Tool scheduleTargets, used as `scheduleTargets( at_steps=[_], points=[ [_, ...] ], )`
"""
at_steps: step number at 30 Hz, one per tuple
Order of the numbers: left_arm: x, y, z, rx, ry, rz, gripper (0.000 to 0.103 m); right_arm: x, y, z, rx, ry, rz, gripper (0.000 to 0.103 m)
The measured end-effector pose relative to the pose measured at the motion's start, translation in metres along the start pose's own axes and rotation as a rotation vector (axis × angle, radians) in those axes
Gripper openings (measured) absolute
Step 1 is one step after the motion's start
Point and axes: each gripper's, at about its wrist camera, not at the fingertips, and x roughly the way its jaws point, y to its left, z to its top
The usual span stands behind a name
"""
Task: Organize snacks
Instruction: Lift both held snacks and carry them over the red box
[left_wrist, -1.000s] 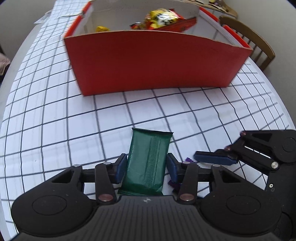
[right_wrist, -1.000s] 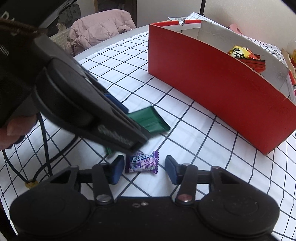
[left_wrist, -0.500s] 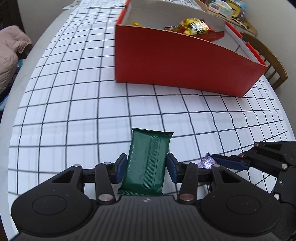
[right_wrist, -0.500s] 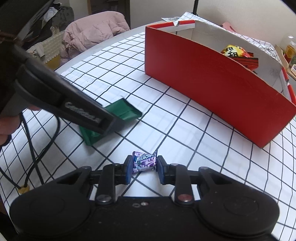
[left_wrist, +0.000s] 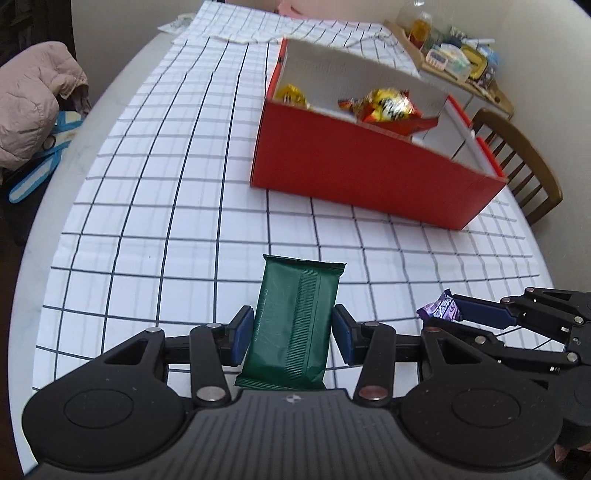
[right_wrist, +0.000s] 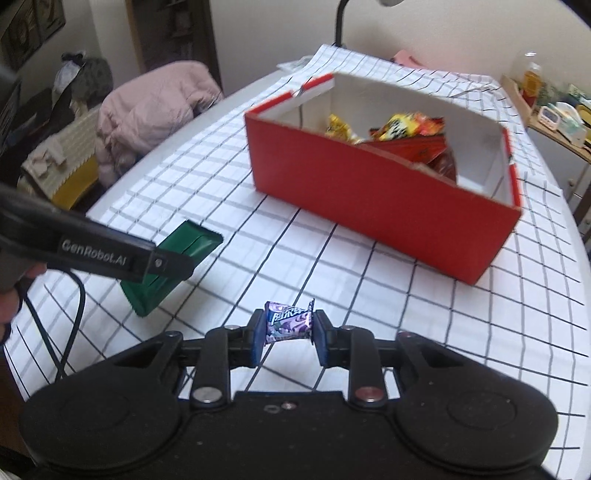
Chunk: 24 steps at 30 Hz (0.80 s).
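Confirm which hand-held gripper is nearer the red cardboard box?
Too close to call. Left hand-held gripper, holding the green wrapped bar, and right, holding the purple candy, both sit short of the red cardboard box.

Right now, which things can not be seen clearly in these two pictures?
- Red box floor, left wrist view: hidden by its near wall.
- Green bar, right wrist view: middle covered by the left gripper.
- Purple candy print: too blurred to read.
- Shelf items: too small.
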Motion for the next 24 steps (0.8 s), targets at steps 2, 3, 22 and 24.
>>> scheduleTargets(
  at_steps=[2,3,22,24],
  points=[
    [-0.007,-0.003,0.004,0.0,-0.014,0.001,0.045,-0.008,-0.003,0.006,0.02,-0.014,-0.007,0.026],
    [-0.01,-0.005,0.006,0.001,-0.02,0.001,0.045,-0.011,-0.006,0.009,0.031,-0.02,-0.008,0.026],
    [-0.046,-0.044,0.091,0.068,-0.175,0.001,0.045,-0.047,-0.054,0.08,0.097,-0.185,-0.098,0.026],
    [-0.044,-0.047,0.102,0.072,-0.18,0.003,0.045,-0.046,-0.06,0.087,0.106,-0.195,-0.109,0.026]
  ],
)
